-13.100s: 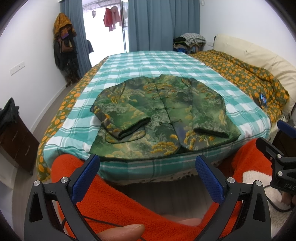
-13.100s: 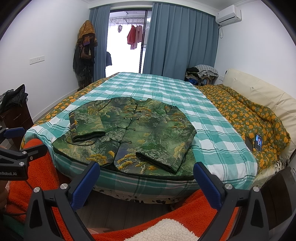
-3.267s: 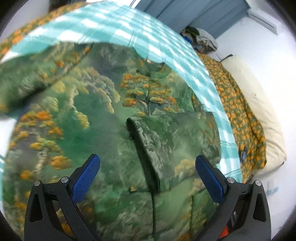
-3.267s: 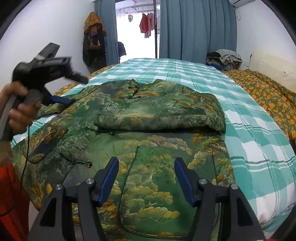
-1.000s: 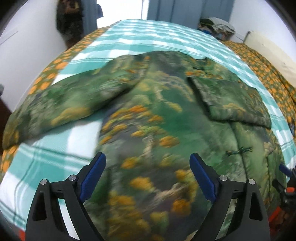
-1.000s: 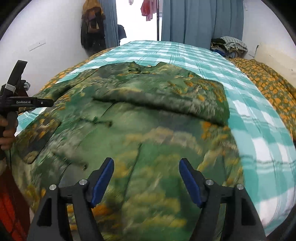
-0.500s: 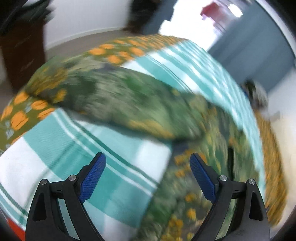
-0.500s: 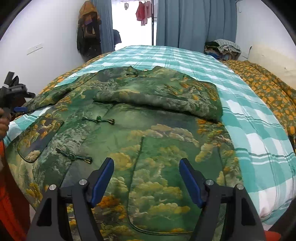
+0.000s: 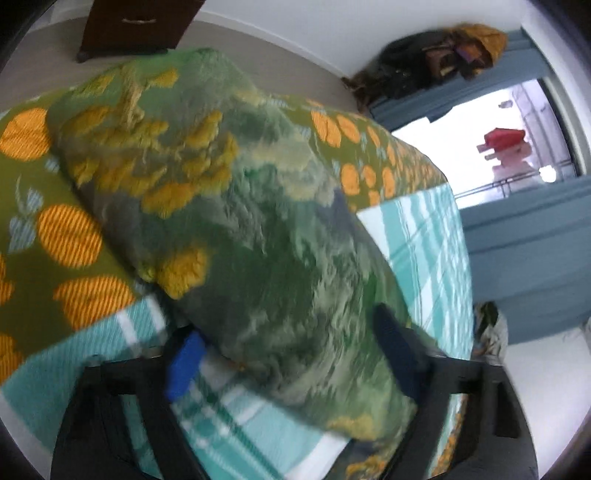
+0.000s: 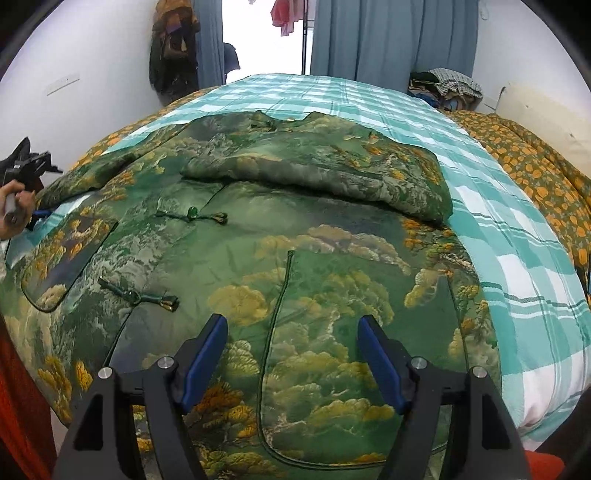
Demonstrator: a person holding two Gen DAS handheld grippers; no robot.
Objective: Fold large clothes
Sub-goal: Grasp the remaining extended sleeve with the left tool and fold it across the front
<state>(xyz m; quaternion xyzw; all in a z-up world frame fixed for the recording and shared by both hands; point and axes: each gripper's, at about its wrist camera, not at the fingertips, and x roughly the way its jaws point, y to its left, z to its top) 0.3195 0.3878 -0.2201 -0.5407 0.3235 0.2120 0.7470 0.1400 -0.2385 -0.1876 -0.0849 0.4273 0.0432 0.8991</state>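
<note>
A green jacket [image 10: 303, 258] with yellow tree and cloud print lies front-up on the bed. Its right sleeve [image 10: 321, 170] is folded across the chest. Its left sleeve [image 9: 236, 221] stretches out to the bed's left edge. My left gripper [image 9: 291, 354] is open with its blue pads on either side of that sleeve; the view is blurred. It also shows at the left edge of the right wrist view [image 10: 26, 173], at the sleeve's end. My right gripper [image 10: 291, 354] is open and empty, just above the jacket's lower front.
The bed carries a teal-and-white checked blanket [image 10: 517, 236] over an orange-patterned quilt [image 10: 535, 173]. A dark wooden cabinet [image 9: 136, 26] stands on the floor left of the bed. Clothes hang on the wall [image 10: 170, 48] beside blue curtains [image 10: 388, 40].
My left gripper has swung left and come down around the outstretched left sleeve. My right gripper has stayed over the jacket's lower front, slightly closer to it.
</note>
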